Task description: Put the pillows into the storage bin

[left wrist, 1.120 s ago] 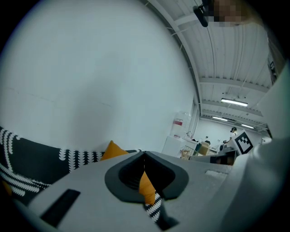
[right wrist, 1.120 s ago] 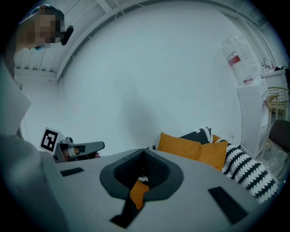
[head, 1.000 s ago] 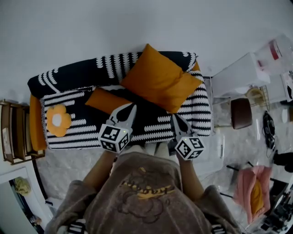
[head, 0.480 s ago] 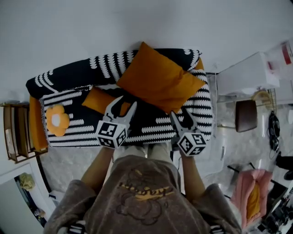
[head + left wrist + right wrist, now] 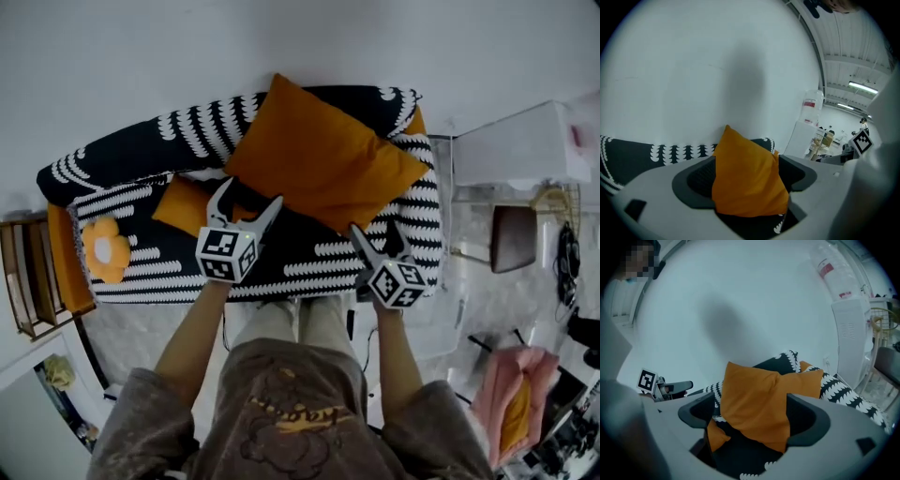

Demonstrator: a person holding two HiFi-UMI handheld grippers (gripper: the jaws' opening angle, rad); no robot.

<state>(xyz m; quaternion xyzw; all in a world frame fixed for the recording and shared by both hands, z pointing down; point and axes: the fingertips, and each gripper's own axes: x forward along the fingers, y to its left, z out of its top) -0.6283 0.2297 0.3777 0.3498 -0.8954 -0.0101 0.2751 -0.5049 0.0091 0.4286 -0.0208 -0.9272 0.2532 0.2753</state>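
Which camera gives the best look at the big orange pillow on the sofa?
The head view: the whole big orange pillow shows, leaning against the sofa. Both gripper views show it from the front with its lower edges hidden.

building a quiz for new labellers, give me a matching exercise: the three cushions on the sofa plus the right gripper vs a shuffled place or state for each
Things:
1. large orange pillow
2. small orange pillow
3. flower cushion
4. right gripper

Places or states:
a. jaws open, holding nothing
b. at the left end of the sofa seat
c. propped against the sofa back
d. lying flat on the seat

Pairs: 1-c, 2-d, 3-b, 4-a.

The right gripper's jaws have just been opening, with no pillow between them yet.
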